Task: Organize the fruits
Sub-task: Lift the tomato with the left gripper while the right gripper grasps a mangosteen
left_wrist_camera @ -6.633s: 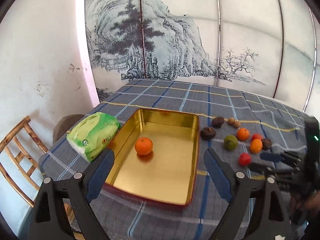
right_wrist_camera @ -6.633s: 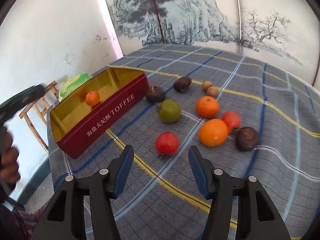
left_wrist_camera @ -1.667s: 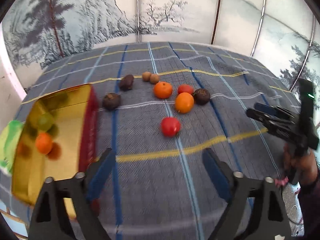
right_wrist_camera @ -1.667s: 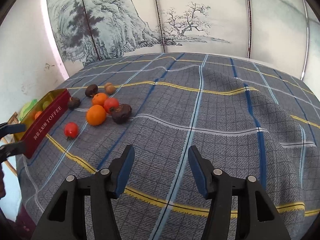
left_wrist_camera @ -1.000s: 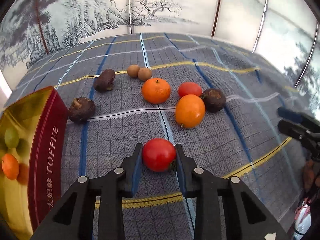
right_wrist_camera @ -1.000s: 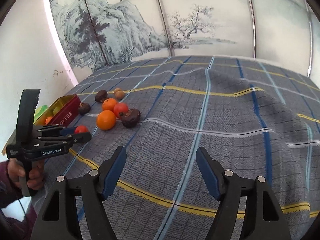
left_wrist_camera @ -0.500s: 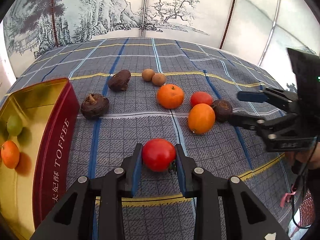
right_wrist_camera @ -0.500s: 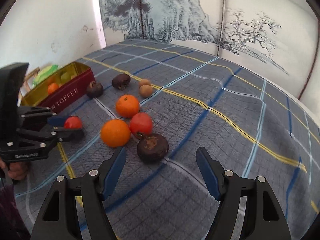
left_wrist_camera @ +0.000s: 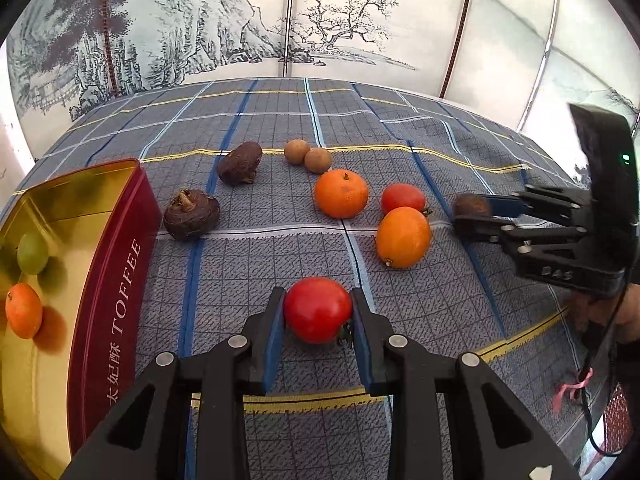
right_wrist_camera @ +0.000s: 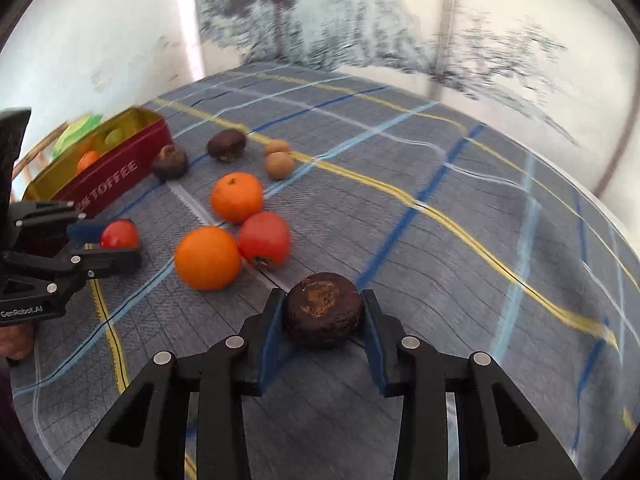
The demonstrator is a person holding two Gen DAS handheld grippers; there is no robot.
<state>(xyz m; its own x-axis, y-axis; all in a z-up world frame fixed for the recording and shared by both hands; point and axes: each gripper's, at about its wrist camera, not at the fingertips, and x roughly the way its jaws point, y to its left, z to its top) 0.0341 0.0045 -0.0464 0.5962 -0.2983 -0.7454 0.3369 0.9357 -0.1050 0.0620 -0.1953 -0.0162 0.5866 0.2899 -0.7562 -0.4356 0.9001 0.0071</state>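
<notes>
With your left gripper (left_wrist_camera: 318, 312) clamped on the tomato (left_wrist_camera: 318, 309) and your right gripper (right_wrist_camera: 323, 314) closed around the dark fruit (right_wrist_camera: 323, 309), lift both gently toward the tin (left_wrist_camera: 120, 240) beside your left jaws.

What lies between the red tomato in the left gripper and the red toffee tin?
Only bare plaid tablecloth: the left wrist view shows nothing between the red tomato in the left gripper and the red toffee tin.

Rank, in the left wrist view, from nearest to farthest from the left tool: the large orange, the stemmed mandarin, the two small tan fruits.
1. Large orange, just ahead to the right.
2. Stemmed mandarin, farther ahead, centre.
3. Two small tan fruits, farthest, by the yellow stripe.
</notes>
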